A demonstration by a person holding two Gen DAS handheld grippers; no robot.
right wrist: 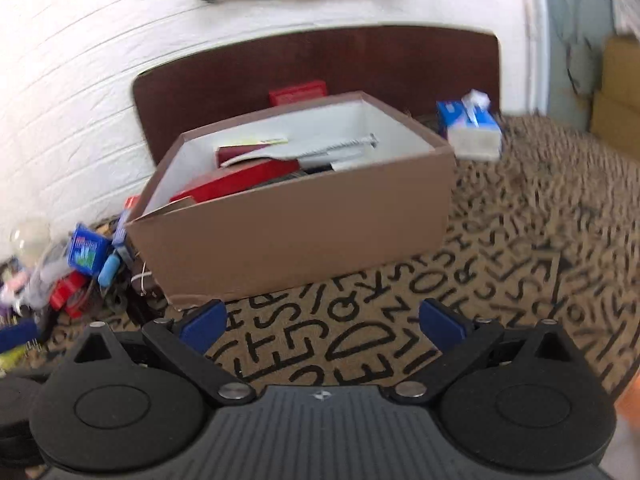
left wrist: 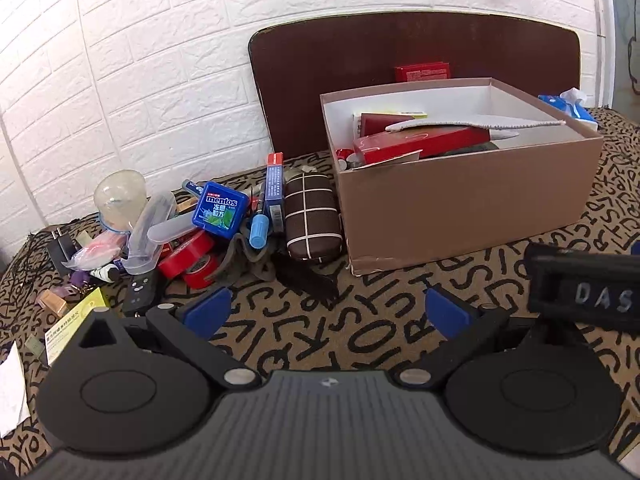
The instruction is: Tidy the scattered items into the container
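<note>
A brown cardboard box [left wrist: 472, 204] stands on the patterned cloth; it holds red boxes and a white strip. It also shows in the right wrist view [right wrist: 296, 236]. Left of it lies a pile: a brown checked case [left wrist: 311, 216], a blue Mentos box [left wrist: 220, 210], red tape rolls [left wrist: 190, 258], a blue-handled tool [left wrist: 259, 230], a clear cup [left wrist: 120, 198]. My left gripper [left wrist: 326, 312] is open and empty, low over the cloth in front of the pile and box. My right gripper [right wrist: 322, 324] is open and empty, in front of the box.
A dark brown board [left wrist: 400, 60] leans on the white brick wall behind the box. A blue tissue pack [right wrist: 470, 128] lies right of the box. A yellow-green packet [left wrist: 76, 320] and black remote [left wrist: 140, 290] lie at the left. The right gripper's body [left wrist: 584, 288] shows at the right edge.
</note>
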